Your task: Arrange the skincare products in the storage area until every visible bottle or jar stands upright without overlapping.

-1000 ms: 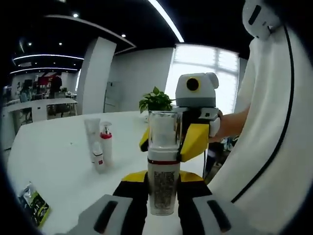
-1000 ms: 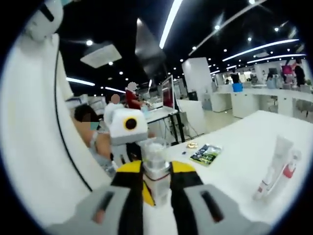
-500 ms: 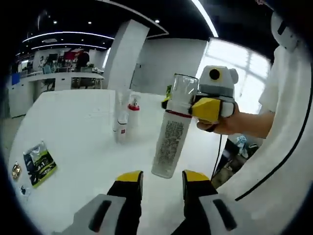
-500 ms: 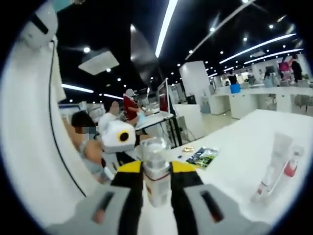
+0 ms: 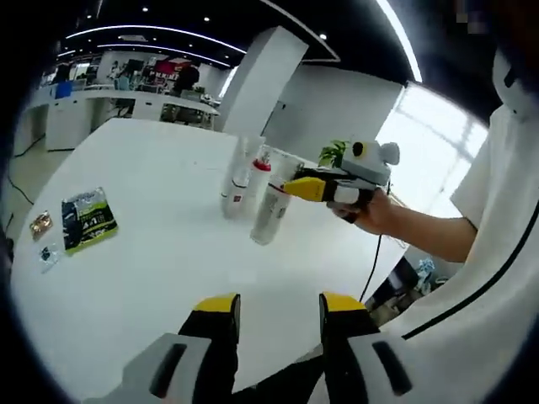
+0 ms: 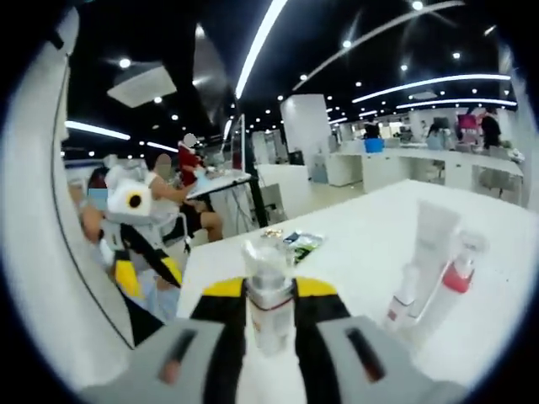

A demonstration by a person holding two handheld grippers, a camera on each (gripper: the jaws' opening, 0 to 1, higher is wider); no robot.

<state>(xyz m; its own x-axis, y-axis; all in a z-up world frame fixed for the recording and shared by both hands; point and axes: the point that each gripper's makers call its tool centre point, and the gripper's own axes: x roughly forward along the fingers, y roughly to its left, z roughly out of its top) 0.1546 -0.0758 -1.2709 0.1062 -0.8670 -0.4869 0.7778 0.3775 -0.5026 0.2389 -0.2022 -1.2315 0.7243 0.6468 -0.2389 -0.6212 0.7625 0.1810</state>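
Fingers on the right gripper (image 6: 269, 316) are clamped on the clear-capped bottle (image 6: 269, 290), tilted just beside the tube (image 6: 431, 246) and red-collared pump bottle (image 6: 446, 282) on the white table (image 5: 143, 252). Left gripper (image 5: 274, 324) is spread, empty. Set it down crooked and it could knock those over.

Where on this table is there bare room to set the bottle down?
The widest bare patch of table lies between the green packet and the standing tube. More bare top lies beyond the tube. It is crowded right around the tube and red-collared pump bottle, where the right hand-held gripper holds the bottle.
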